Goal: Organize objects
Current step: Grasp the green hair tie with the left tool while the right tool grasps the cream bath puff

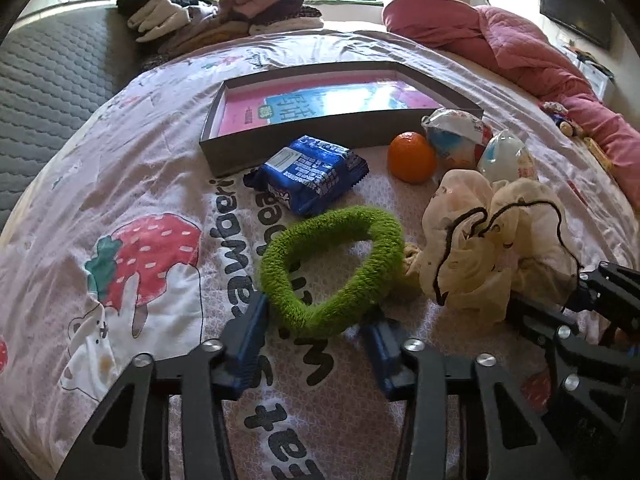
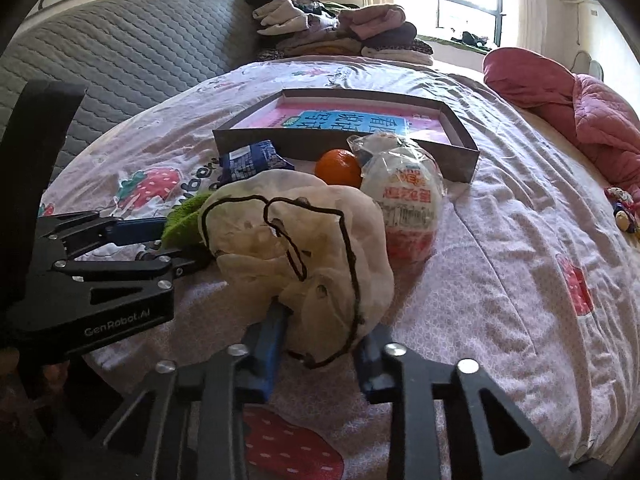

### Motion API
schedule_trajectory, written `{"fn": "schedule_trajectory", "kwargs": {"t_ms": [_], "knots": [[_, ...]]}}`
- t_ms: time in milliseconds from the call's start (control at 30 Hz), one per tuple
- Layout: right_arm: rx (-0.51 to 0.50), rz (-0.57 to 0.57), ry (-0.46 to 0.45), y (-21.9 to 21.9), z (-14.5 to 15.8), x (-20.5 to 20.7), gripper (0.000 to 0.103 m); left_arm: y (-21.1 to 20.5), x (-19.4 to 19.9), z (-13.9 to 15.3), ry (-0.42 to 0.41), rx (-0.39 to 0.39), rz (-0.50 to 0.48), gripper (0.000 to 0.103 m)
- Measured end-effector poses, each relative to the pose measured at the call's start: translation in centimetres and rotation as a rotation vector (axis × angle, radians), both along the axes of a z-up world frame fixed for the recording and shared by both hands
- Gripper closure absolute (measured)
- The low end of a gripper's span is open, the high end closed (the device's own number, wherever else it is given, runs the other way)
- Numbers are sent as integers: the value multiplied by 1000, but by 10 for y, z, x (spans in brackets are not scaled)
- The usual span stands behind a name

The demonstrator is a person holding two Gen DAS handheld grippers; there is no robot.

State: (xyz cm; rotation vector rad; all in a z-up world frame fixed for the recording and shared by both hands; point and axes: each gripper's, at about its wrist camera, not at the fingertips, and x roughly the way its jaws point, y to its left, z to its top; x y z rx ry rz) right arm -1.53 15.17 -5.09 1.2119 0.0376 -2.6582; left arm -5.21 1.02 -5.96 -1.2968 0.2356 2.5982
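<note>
A fuzzy green scrunchie (image 1: pixel 332 264) lies on the strawberry-print bedsheet (image 1: pixel 140 184). Its near end sits between the blue pads of my left gripper (image 1: pixel 316 332), which press on it from both sides. A cream scrunchie with black edging (image 2: pixel 296 248) lies just to its right, and my right gripper (image 2: pixel 324 344) is shut on its near part. Beyond them lie a blue snack packet (image 1: pixel 308 172), an orange (image 1: pixel 411 157) and two wrapped egg-shaped toys (image 1: pixel 456 136) (image 1: pixel 506 158). Behind those stands a shallow grey box (image 1: pixel 304 136) with a pink and blue book inside.
Folded clothes (image 1: pixel 224 12) are piled at the far end of the bed. A pink quilt (image 1: pixel 520 48) runs along the right side, with a small toy (image 1: pixel 564 120) beside it. A grey quilted mattress (image 1: pixel 48 80) lies to the left.
</note>
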Motion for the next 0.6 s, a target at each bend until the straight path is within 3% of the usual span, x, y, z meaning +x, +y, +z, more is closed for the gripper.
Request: {"fn": "schedule_trajectory", "kwargs": {"t_ms": [133,233,600], "knots": [[-18,2,5,2,1,1,88,-1,0,3,-5,30,-6,79],[-37,4,6,4,2,2,90,-4,1,8,-8,79,-14,85],[-99,18,42,7,12,7,94,-9,3,13,-29,141,-4,87]]}}
